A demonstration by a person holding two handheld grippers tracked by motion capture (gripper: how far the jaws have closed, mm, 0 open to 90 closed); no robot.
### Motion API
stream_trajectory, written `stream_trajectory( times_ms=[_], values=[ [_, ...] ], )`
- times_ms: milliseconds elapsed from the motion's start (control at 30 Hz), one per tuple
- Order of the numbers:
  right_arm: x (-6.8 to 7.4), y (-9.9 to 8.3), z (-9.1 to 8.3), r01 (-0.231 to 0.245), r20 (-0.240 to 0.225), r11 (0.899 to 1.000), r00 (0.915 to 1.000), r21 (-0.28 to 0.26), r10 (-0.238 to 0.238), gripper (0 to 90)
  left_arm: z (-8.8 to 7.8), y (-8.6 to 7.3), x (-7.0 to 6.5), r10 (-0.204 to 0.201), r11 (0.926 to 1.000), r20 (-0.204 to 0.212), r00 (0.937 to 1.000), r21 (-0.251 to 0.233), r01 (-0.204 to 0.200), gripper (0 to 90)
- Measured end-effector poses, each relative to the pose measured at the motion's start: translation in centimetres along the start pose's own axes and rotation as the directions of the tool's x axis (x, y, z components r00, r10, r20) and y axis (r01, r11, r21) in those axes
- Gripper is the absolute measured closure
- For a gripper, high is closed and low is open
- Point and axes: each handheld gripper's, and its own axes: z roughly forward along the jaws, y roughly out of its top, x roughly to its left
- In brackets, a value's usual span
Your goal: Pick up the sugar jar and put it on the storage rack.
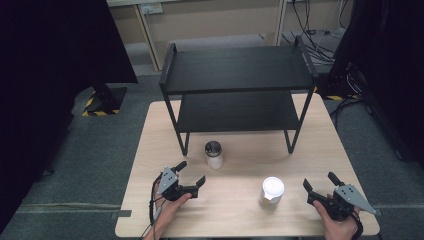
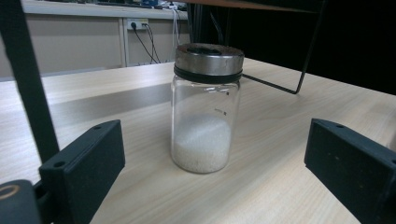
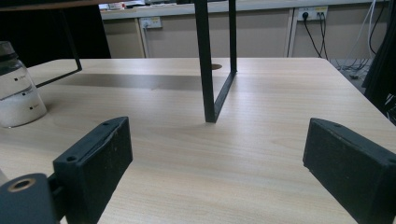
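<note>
The left claw (image 1: 189, 172) stands wide open with nothing between its jaws, resting low over the worktop (image 1: 240, 210) and aimed at the glass jar (image 2: 205, 109), which stands upright just ahead at its 1 o'clock. The jar is clear, about a third full of white granules, and capped by a metal lid (image 2: 208, 59) with a dark seal ring. It looks rigid, smooth and breakable, fairly light, so a level grip across the straight wall below the ring seems safest. The right claw (image 1: 320, 183) is also spread and empty, with a white-lidded container (image 1: 272, 193) at its 9 o'clock. Beyond both, at 12 o'clock, stands a black two-tier shelf rack (image 1: 239, 75).
</note>
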Motion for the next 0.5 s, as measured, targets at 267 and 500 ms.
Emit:
stream_trajectory(
  times_ms=[267, 500],
  values=[
    [0.0, 0.0, 0.0, -0.005, 0.0, 1.0, 1.0, -0.003, 0.005, 8.4, 1.9, 0.6, 0.6, -0.015, 0.9997, 0.01, 0.9998, 0.02, 0.014, 4.5],
    [-0.1, -0.1, 0.0, -0.008, -0.001, 1.0, 1.0, -0.003, 0.008, 8.5, 3.2, 1.0, 0.8, -0.029, 0.9992, 0.002, 0.9996, 0.029, 0.029, 4.7]
  ],
)
